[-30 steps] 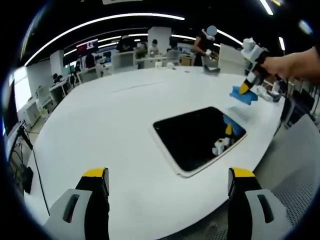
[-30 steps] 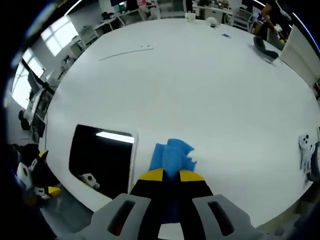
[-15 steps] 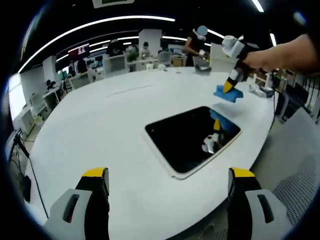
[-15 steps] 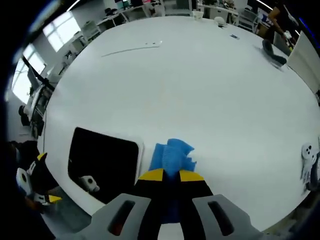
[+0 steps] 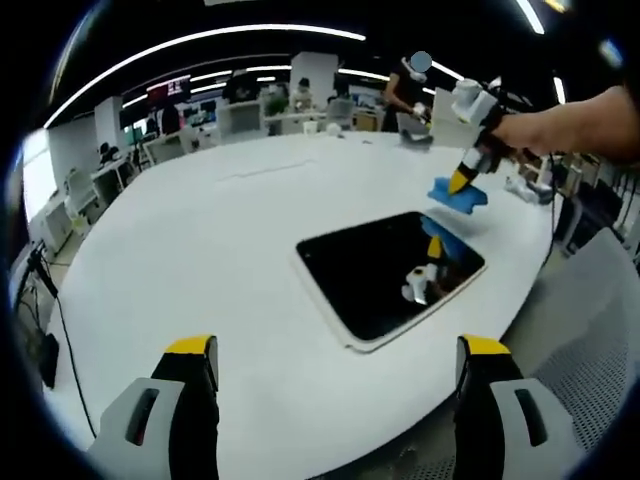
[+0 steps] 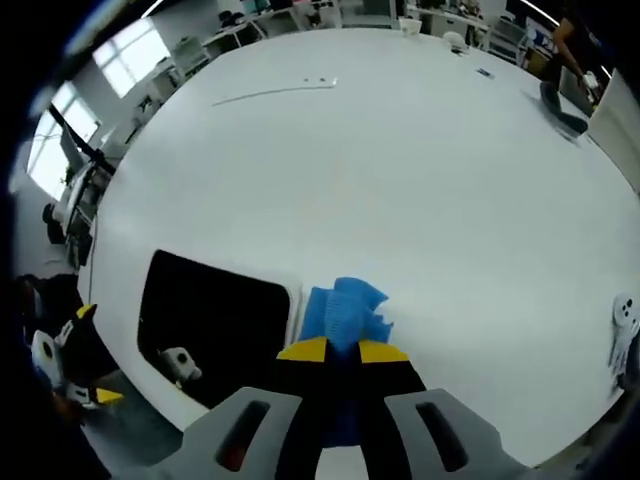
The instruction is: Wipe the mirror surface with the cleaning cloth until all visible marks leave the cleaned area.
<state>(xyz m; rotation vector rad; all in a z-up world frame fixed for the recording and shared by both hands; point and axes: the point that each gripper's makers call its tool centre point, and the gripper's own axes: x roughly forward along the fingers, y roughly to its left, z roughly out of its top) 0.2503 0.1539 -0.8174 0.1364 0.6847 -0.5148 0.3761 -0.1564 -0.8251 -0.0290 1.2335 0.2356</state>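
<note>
Gripping the blue cleaning cloth (image 6: 345,308) between closed jaws, the right gripper (image 6: 342,352) hangs just beside the mirror (image 5: 390,272) near the white table's (image 5: 200,260) edge, wiping apparently not begun, while the left gripper (image 5: 335,352) stands wide and empty.

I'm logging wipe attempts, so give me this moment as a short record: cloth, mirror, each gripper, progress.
cloth: blue cleaning cloth, clamped in the right gripper
mirror: dark mirror flat on the white table
cloth position: beside the mirror's edge, not over the glass
left gripper: left gripper open, holding nothing
progress: wiping not yet begun
</note>
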